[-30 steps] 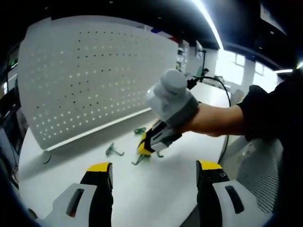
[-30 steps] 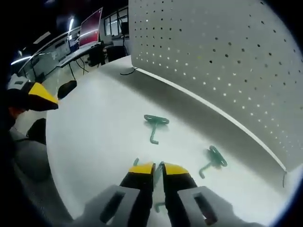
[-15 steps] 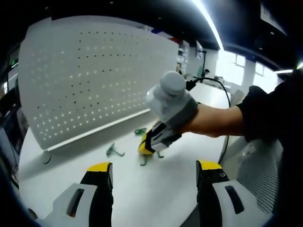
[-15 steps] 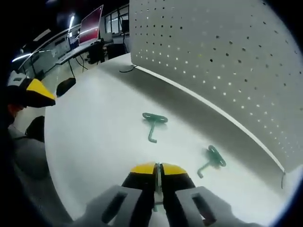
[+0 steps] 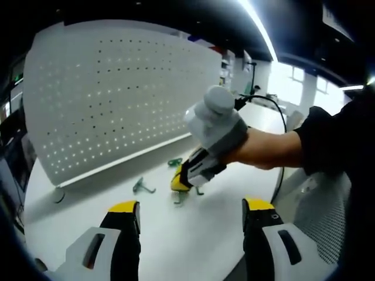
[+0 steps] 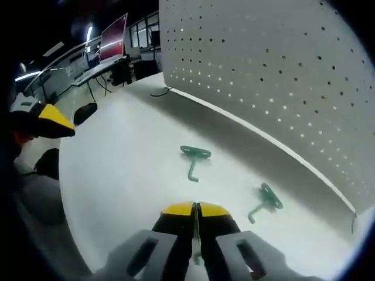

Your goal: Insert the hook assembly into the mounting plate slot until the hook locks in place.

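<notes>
The white pegboard mounting plate (image 5: pixel 105 99) stands upright at the back of the white table (image 5: pixel 193 246); it also spans the right gripper view (image 6: pixel 281 70). My right gripper (image 5: pixel 179 185) is shut on a green hook (image 5: pixel 179 196), whose end hangs just above the table. In its own view the right gripper (image 6: pixel 196 209) has its jaws pressed together. Two more green hooks lie flat in front of the plate (image 6: pixel 195 156) (image 6: pixel 265 199). My left gripper (image 5: pixel 190 211) is open and holds nothing, well short of the hooks.
A person's hand and dark sleeve (image 5: pixel 328 140) hold the right gripper. A black cable (image 5: pixel 275 111) runs along the table's right side. Desks and a monitor (image 6: pixel 114 35) stand beyond the table's far end. My left gripper's yellow tip (image 6: pixel 51 120) shows at the left edge.
The right gripper's jaws have gone from slightly apart to shut on the hook. It has since risen a little with the hook. The left gripper has kept still.
</notes>
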The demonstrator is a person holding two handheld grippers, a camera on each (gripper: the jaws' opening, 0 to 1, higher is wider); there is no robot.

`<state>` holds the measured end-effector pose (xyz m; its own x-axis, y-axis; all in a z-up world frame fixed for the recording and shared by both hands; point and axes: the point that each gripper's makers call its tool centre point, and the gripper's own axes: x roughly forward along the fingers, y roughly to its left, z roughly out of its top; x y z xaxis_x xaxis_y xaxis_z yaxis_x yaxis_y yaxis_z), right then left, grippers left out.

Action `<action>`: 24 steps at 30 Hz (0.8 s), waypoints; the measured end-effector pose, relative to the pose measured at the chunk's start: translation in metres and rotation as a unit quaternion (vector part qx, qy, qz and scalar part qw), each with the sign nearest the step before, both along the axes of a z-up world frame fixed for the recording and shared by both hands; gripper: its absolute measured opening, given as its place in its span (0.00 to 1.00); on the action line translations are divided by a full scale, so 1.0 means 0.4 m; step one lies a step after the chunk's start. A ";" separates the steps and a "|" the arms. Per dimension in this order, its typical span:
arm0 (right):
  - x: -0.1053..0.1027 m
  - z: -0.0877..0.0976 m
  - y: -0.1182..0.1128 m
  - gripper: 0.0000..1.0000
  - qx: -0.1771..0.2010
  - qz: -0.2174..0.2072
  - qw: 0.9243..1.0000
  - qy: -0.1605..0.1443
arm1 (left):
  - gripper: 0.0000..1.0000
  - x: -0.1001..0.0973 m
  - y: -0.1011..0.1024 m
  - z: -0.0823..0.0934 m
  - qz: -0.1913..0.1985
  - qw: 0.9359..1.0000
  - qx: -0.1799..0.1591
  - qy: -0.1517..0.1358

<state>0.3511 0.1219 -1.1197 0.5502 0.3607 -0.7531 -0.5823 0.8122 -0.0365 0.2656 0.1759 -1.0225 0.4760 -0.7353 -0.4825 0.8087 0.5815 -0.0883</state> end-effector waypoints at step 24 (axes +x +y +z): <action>-0.021 -0.004 -0.005 0.01 -0.050 0.035 0.998 -0.001 | 0.71 0.000 0.001 0.004 0.001 1.000 -0.002 -0.001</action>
